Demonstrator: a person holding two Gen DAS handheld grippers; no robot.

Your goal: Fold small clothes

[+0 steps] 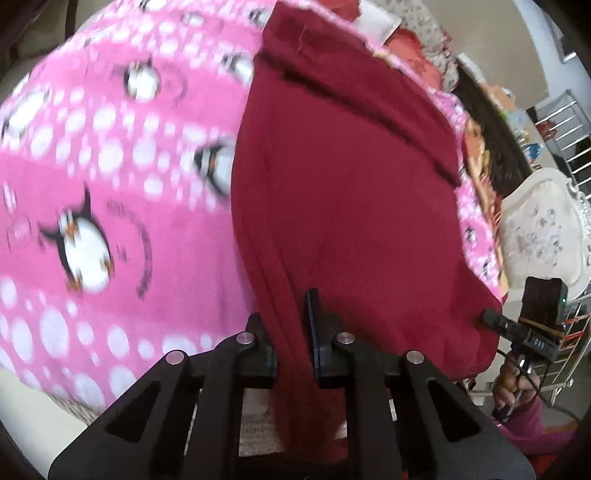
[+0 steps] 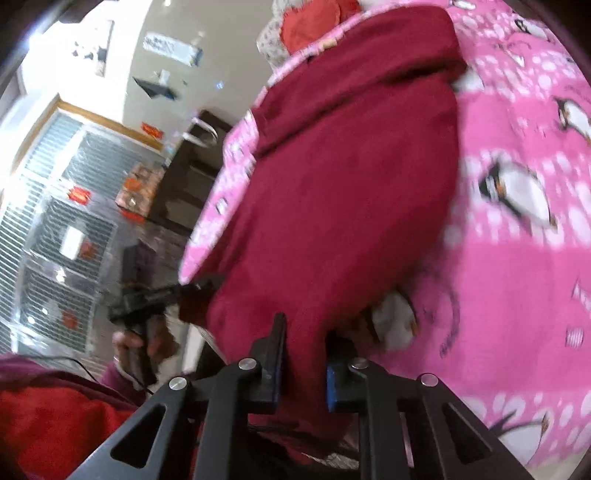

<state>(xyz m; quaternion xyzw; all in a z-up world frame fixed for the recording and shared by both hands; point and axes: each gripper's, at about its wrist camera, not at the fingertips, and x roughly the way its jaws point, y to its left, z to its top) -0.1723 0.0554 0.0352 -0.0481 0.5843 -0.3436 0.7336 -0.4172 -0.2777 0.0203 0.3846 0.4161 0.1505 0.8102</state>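
A dark red garment point(image 1: 351, 192) lies spread on a pink penguin-print blanket point(image 1: 122, 173). My left gripper point(image 1: 291, 325) is shut on a bunched fold at the garment's near edge, the cloth pinched between its pads. In the right wrist view the same dark red garment point(image 2: 332, 192) runs away from me, and my right gripper point(image 2: 303, 343) is shut on its other near corner. Each gripper shows in the other's view: the right gripper point(image 1: 487, 317) at the garment's right corner, the left gripper point(image 2: 199, 288) at its left corner.
The pink blanket point(image 2: 517, 240) covers a bed. Red cloth point(image 2: 314, 18) and patterned bedding lie at the far end. A white ornate chair point(image 1: 543, 221) and metal rack point(image 1: 569, 147) stand to the right. Dark furniture point(image 2: 192, 177) and a barred window point(image 2: 55, 221) are to the left. A person's hand point(image 2: 144, 339) holds the left gripper's handle.
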